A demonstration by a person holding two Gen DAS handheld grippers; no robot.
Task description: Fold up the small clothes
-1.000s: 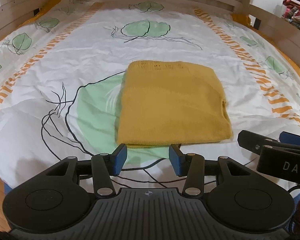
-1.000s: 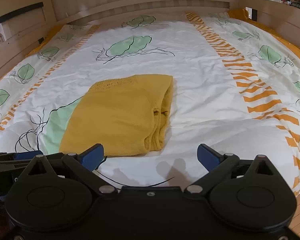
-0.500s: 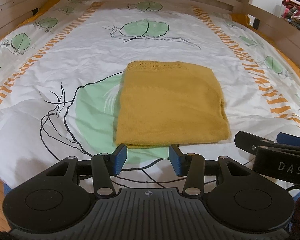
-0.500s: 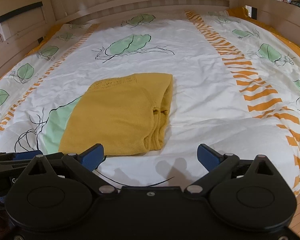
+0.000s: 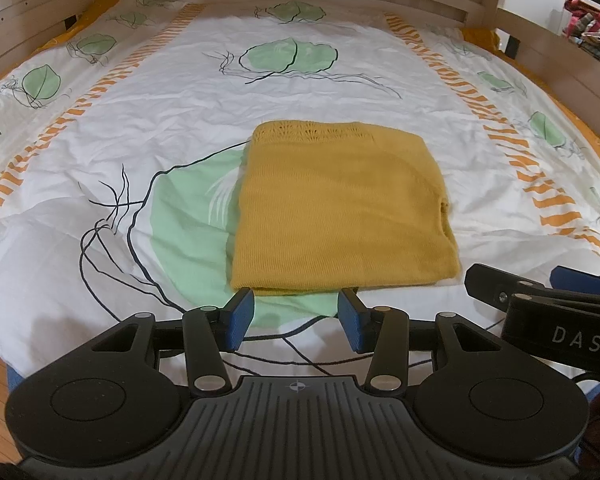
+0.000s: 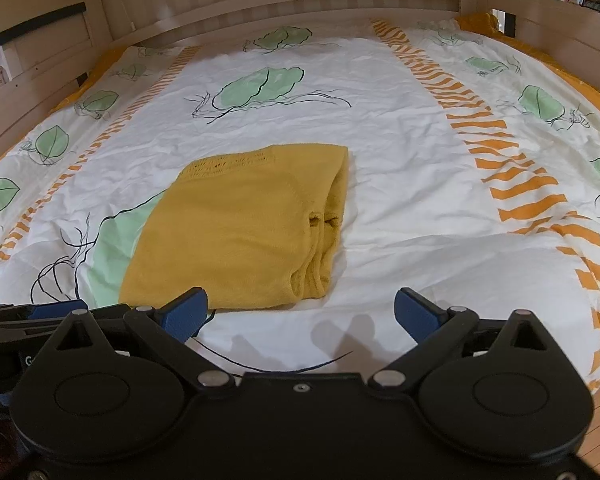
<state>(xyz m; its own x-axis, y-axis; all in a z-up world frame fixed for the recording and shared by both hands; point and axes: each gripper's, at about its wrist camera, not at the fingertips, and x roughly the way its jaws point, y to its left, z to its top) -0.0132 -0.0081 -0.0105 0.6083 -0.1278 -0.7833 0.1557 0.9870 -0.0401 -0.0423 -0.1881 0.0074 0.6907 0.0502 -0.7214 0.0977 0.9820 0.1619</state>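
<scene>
While both grippers hang at the near edge of the bed (image 5: pixel 148 92), the yellow knit (image 5: pixel 340 208) lies folded into a compact rectangle on the duvet, directly ahead of them and toward the middle of the bed. It rests partly on a large green leaf print (image 5: pixel 188 216).

Left gripper (image 5: pixel 296 316): jaws apart, holding nothing, pointed at the near edge of the knit, just short of it. Contact cannot be confirmed. Right gripper (image 6: pixel 300 312): jaws wide apart, empty, aimed at bare duvet just right of the knit's near right corner. Its left finger sits just before the near edge.

The knit's long axis runs near to far. The right side shows stacked layers and a small opening; the far edge carries an openwork band. By judgement, the left gripper is the better aligned with the near edge, and the fold appears largely complete.

Obstructions: none between jaws and knit. A wooden bed frame (image 6: pixel 260 4) borders the far and lateral sides, well apart from the work.
</scene>
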